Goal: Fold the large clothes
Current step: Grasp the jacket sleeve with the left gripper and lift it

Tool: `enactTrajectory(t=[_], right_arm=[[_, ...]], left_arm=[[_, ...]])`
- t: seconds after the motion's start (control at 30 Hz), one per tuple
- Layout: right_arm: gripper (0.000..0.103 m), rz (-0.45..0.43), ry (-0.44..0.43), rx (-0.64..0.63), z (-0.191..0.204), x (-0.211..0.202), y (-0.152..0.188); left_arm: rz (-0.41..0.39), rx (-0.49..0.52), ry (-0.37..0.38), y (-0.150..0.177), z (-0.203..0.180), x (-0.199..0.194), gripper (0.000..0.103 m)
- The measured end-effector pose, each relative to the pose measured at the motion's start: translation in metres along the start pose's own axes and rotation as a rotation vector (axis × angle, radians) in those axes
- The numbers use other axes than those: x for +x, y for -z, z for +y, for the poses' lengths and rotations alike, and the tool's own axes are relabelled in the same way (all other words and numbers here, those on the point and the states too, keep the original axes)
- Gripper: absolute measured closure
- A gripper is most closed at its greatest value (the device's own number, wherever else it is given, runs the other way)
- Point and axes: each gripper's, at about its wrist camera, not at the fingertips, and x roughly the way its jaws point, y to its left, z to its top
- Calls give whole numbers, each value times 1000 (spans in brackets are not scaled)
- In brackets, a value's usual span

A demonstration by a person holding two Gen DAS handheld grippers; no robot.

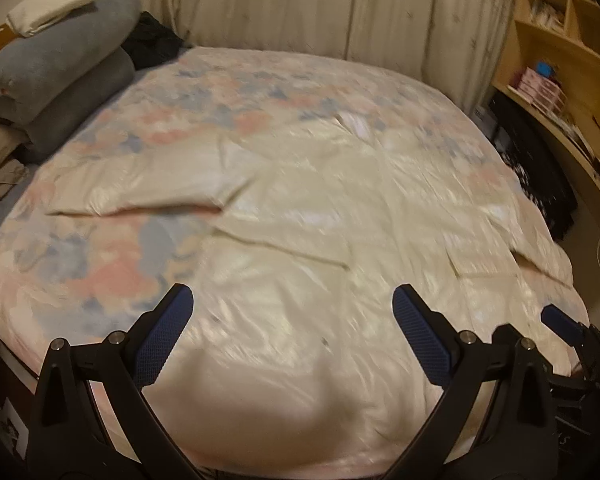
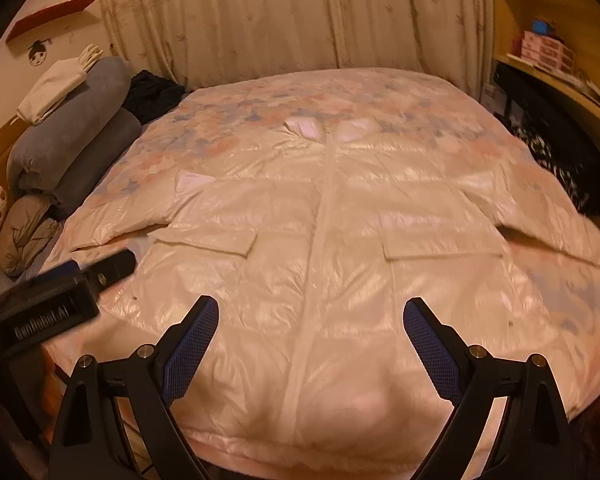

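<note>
A large shiny cream puffer jacket (image 2: 328,232) lies spread flat, front up, on the floral bedspread (image 2: 228,128), sleeves out to both sides, collar at the far end. It also shows in the left wrist view (image 1: 320,220). My left gripper (image 1: 292,300) is open and empty above the jacket's near hem, left of the centre. My right gripper (image 2: 310,312) is open and empty above the hem near the zip line. The left gripper's body shows in the right wrist view (image 2: 60,292), and the right gripper shows in the left wrist view (image 1: 560,324).
Rolled grey bedding (image 2: 72,132) with a white folded cloth (image 2: 56,88) is stacked at the bed's left. Dark clothing (image 2: 152,92) lies at the far left corner. Curtains (image 2: 280,20) hang behind. Wooden shelves (image 1: 560,60) and a dark patterned cloth (image 2: 556,160) stand at the right.
</note>
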Motion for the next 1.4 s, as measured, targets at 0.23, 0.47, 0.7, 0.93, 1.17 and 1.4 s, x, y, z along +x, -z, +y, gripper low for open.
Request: enactTrajectory(t=[0.23,0.47,0.7,0.93,1.17,1.4], right_arm=[[8,-67,12,-89,38,11,-54],[8,-141,56,-116,83,43,-127],[37,-57,62,-142,139,128,-185],[60,48,30,-123,178,232,-195],[60,76,-13,-97,208,321,-185],[65,125,-36,-59,228,387,-166]], left_arm=[[-22,-97,48,-52,59,6,3],[12,-247,130,-93,142,54,3],[94,-480,207,-94,234,136,4],[180,-694,197,-62,309,215,10],[195,-813,203,-41,338,259,10],[160,-890,200,-42,352,282,10]])
